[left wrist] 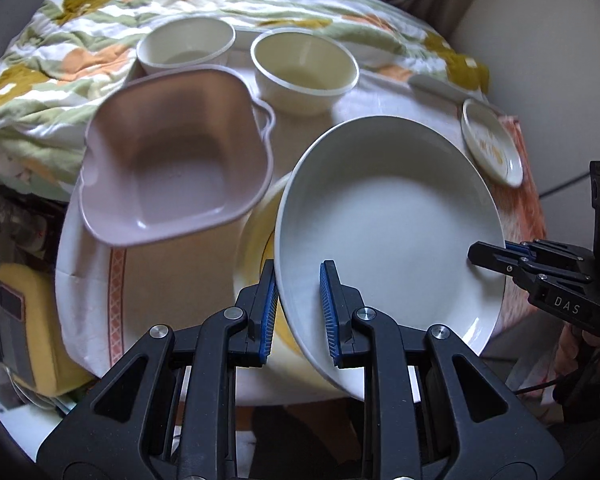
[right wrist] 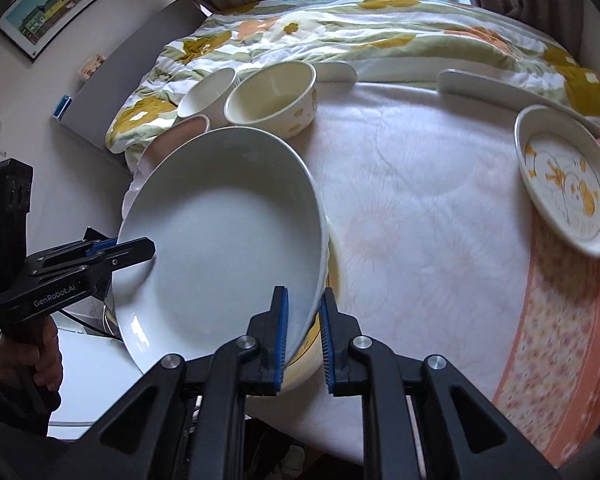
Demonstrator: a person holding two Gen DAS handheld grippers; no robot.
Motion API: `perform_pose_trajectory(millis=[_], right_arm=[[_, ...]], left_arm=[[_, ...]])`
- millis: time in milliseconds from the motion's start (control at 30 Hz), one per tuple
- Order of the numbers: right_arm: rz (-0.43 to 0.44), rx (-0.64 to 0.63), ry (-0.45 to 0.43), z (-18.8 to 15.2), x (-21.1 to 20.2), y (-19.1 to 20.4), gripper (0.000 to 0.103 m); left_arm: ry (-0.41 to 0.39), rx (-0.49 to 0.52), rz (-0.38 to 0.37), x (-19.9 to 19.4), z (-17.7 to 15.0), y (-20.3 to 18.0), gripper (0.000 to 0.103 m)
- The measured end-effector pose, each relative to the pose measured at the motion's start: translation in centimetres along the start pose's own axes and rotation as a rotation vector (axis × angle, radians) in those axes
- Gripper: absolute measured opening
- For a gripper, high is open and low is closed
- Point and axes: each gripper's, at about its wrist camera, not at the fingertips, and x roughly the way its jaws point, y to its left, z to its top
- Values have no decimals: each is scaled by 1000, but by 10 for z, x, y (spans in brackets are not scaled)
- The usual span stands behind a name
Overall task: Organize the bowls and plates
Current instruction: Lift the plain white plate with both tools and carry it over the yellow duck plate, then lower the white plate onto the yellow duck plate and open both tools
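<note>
A large white plate (left wrist: 388, 216) (right wrist: 224, 232) hangs tilted above the table, carried by both grippers. My left gripper (left wrist: 299, 276) is shut on its near rim; in the right wrist view the left gripper (right wrist: 140, 249) bites the plate's left edge. My right gripper (right wrist: 303, 300) is shut on the opposite rim, and the left wrist view has the right gripper (left wrist: 485, 255) at the plate's right edge. Under the white plate a yellow-patterned plate (left wrist: 256, 236) (right wrist: 334, 276) lies partly hidden. A pink square bowl (left wrist: 172, 168) is at the left, and two cream bowls (left wrist: 186, 46) (left wrist: 304, 68) stand behind.
A small plate with orange ducks (right wrist: 568, 180) (left wrist: 492, 144) sits near the table's right edge. Flat white dishes (right wrist: 484, 84) lie at the back against a floral quilt (right wrist: 340, 28). The cloth-covered table (right wrist: 420, 220) is bare at mid right. A hand (right wrist: 40, 344) grips the left tool.
</note>
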Motion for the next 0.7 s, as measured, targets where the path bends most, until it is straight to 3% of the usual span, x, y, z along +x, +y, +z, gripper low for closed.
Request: perform_pose_trajectory(millis=[200,433,700], right_arm=[[-51,94,-12,-21,13,5,14],[-143,72,-46,-27,21,10,14],[-171,80,-52,-30,26,8,14]], left_arm=[[41,35,-40,24,-12,10,18],[50,92,-41,45,-5,5,18],[63,134,-6,55,-4,0,18]])
